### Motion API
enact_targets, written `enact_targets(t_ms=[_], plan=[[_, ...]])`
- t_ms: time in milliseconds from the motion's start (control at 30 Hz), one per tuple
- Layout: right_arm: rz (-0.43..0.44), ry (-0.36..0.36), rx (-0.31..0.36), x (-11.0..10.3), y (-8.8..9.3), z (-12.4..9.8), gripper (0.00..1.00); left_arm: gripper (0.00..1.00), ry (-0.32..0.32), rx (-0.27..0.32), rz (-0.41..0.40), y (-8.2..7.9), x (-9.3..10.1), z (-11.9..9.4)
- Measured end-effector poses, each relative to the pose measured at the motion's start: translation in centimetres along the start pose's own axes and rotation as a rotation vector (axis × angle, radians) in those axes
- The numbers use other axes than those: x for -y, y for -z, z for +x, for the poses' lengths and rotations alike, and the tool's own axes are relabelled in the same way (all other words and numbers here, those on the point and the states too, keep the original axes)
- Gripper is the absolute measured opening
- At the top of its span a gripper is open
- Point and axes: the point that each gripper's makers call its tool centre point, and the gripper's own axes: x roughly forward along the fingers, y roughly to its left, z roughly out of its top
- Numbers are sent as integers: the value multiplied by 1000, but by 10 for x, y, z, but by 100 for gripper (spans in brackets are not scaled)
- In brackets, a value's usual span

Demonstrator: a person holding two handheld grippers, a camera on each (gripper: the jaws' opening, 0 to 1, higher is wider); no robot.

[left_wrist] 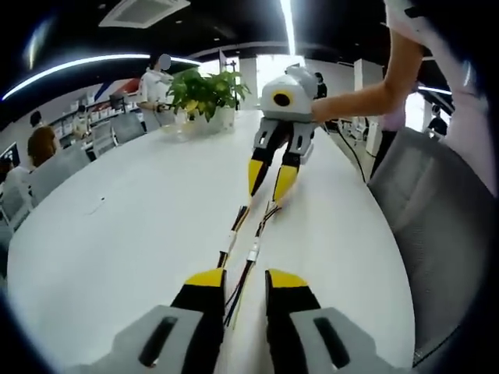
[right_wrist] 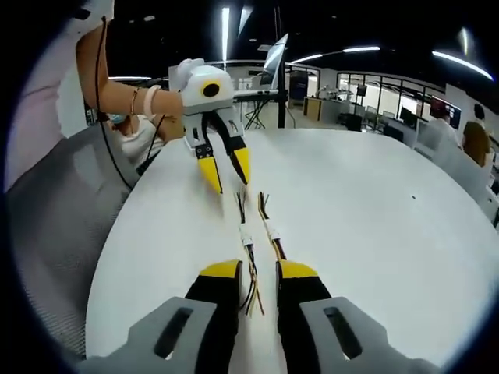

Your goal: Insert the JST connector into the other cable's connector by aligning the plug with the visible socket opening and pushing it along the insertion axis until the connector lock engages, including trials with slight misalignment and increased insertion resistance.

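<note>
On the white table [left_wrist: 117, 234], the left gripper [left_wrist: 238, 282] stands with its yellow-tipped jaws parted, nothing held, wire ends lying between them. Two cables [left_wrist: 245, 234] lie side by side along the table between the grippers, each with a small white connector [right_wrist: 246, 236] at mid-length, unjoined. The right gripper [right_wrist: 257, 273] is likewise parted and holds nothing.

We see bright ceiling strip lights [left_wrist: 287, 23] glaring overhead, an evenly lit white worktop [left_wrist: 140, 234] with soft shadows, and fisheye-bent, slightly blurred edges.
</note>
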Motion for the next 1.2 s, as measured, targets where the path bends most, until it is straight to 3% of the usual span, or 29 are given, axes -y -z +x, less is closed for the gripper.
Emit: enact_targets(t_ms=[233,400,533,633,800,1033,1133,1200], plan=[[51,67,-16,-1,4,-6,18,16,-47,-27,-61,-1,0,-9],[82,104,-38,-5,12,-10,19,17,-79,1,-65,-9,2,-18],[127,131,-11,-10,9,-15,20,22,-116,19,-97,-11,2,-25],[122,224,-3,-3,4,-22,22,28,-146,35,-110,-11,4,-31],[175,304,62,-2,-8,-35,29,34,-214,41,-119,-4,11,-36],[232,340,79,-15,-10,-41,42,50,-266,63,-214,5,25,-41],[255,359,85,-19,-10,-44,50,67,-322,49,-187,6,20,-47],[282,365,97,-21,-11,-44,54,72,-343,57,-204,3,16,-51]])
